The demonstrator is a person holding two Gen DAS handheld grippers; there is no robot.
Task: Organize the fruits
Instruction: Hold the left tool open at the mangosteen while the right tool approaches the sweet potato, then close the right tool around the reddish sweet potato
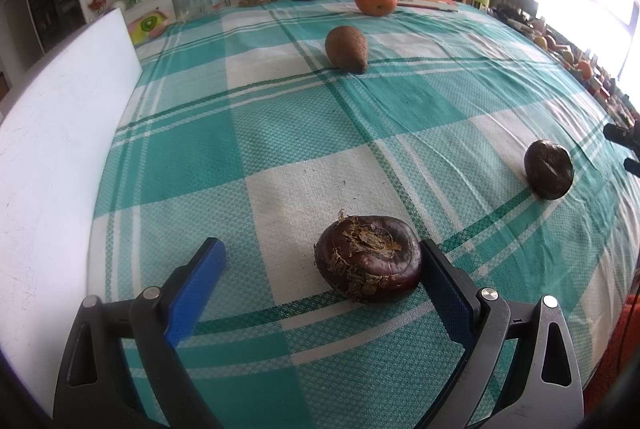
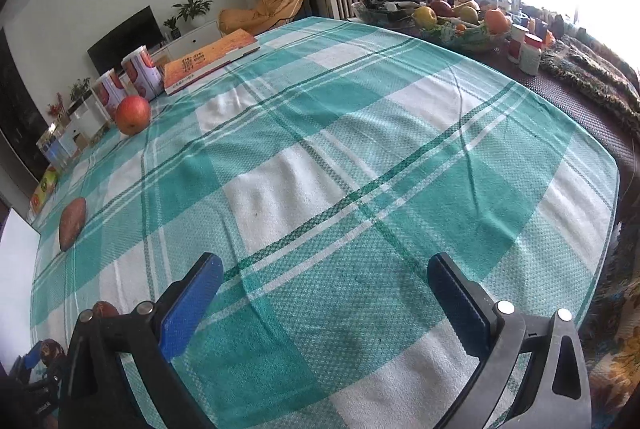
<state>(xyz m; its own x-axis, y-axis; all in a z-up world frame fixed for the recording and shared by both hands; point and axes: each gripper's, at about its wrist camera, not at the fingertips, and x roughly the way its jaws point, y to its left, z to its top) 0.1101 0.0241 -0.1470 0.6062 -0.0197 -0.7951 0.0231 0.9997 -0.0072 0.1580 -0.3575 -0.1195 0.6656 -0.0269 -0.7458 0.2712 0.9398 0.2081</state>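
Here, fruit bowl (image 2: 476, 41) holds mixed fruit; left gripper (image 1: 320, 265) spread around chestnut (image 1: 368, 259).

The left gripper (image 1: 320, 271) has two black plastic arms with triangular cut-outs, round silver screw heads at the joints, and flat fingers (image 1: 196, 285) faced with bright blue, finely textured pads. The right gripper (image 2: 326, 291) is built the same way: black angled links, shiny round screws near each pivot, and blue ribbed pads on its fingers (image 2: 460, 309), the far one looking darker in shadow. No cables, sleeves or skin show clearly on either.
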